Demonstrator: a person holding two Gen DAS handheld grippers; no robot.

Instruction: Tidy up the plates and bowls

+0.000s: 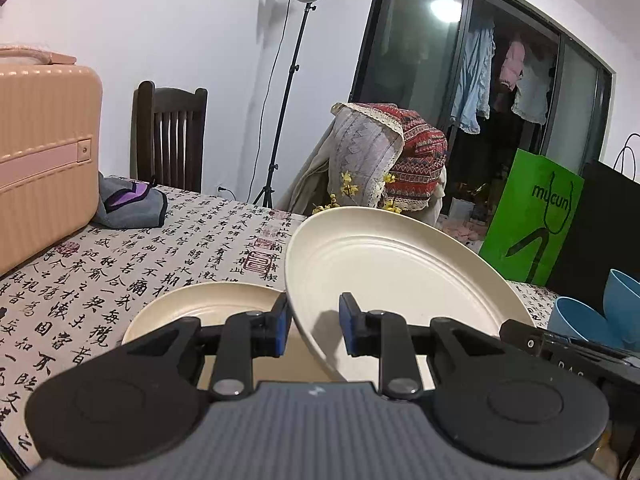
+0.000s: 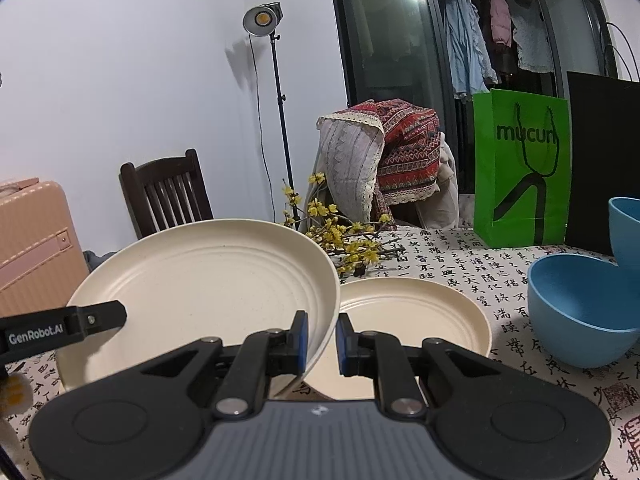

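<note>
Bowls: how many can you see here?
2. One blue bowl sits right of the flat plate; a second bowl stands behind it, cut off by the picture's right edge. More may lie out of view.

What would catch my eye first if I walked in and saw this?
Probably the big cream plate lifted at a tilt above the table, pinched at opposite rims by the left gripper and right gripper. Under it a second cream plate lies flat on the calligraphy tablecloth, with a blue bowl to the right and a bright green bag behind.
</note>
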